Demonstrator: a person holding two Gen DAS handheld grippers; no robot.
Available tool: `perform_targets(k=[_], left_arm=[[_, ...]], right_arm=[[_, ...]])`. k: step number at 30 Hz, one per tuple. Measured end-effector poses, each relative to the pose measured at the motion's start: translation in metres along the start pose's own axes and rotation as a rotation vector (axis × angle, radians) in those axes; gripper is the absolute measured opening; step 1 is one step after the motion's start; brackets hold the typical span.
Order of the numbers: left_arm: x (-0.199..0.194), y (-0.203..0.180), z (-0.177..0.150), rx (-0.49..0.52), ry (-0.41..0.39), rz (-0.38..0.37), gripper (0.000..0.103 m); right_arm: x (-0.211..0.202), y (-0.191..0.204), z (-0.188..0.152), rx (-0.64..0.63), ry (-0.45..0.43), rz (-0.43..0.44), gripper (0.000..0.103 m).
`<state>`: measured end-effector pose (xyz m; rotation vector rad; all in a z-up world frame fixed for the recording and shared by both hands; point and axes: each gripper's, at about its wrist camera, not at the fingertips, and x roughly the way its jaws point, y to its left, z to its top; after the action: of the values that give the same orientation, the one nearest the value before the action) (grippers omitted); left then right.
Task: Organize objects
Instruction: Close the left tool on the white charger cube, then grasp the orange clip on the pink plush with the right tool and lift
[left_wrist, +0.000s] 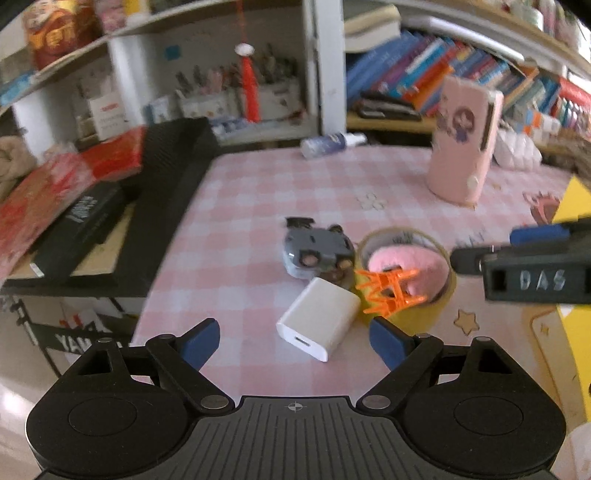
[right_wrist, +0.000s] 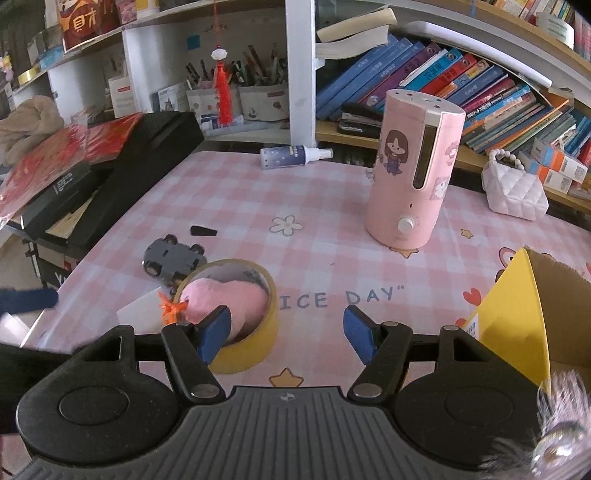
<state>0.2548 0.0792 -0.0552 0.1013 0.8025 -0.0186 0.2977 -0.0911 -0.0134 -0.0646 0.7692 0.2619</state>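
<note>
A white charger block (left_wrist: 318, 317) lies on the pink checked tablecloth (left_wrist: 258, 192), just ahead of my open, empty left gripper (left_wrist: 291, 341). Behind it are a grey toy car (left_wrist: 314, 253), an orange hair clip (left_wrist: 391, 290) and a yellow tape roll (left_wrist: 410, 314) with a pink fluffy thing (left_wrist: 406, 264) inside. In the right wrist view my right gripper (right_wrist: 287, 334) is open and empty, its left finger at the tape roll (right_wrist: 243, 350); the car (right_wrist: 173, 258), the clip (right_wrist: 170, 308) and the charger (right_wrist: 142, 312) lie left of it. The right gripper (left_wrist: 480, 254) shows in the left wrist view.
A pink cylindrical humidifier (right_wrist: 412, 170) stands mid-table, with a spray bottle (right_wrist: 291, 156) lying behind it. An open yellow cardboard box (right_wrist: 524, 325) is at the right. A white quilted bag (right_wrist: 515, 192) sits far right. Black boxes (right_wrist: 122, 177) and red packets (right_wrist: 55, 155) are stacked at left. Bookshelves stand behind.
</note>
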Motion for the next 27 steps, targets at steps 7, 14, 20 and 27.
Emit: perform_targets(k=[7,14,20,27], left_arm=[[0.037,-0.011,0.002,0.115,0.042,-0.034,0.079],[0.050,-0.006,0.005,0.092,0.036,-0.103,0.058],[0.041,-0.004,0.000,0.066,0.043,-0.118,0.041],[0.009,0.019,-0.017,-0.101,0.069,-0.105,0.041]], right_arm=[[0.007,-0.004,0.004,0.011,0.010,-0.001,0.066],[0.010,-0.005,0.008,0.018,0.012,0.014,0.072],[0.011,-0.001,0.011,0.012,0.008,0.033,0.078],[0.013,0.015,0.015,-0.024,-0.014,0.082,0.079]])
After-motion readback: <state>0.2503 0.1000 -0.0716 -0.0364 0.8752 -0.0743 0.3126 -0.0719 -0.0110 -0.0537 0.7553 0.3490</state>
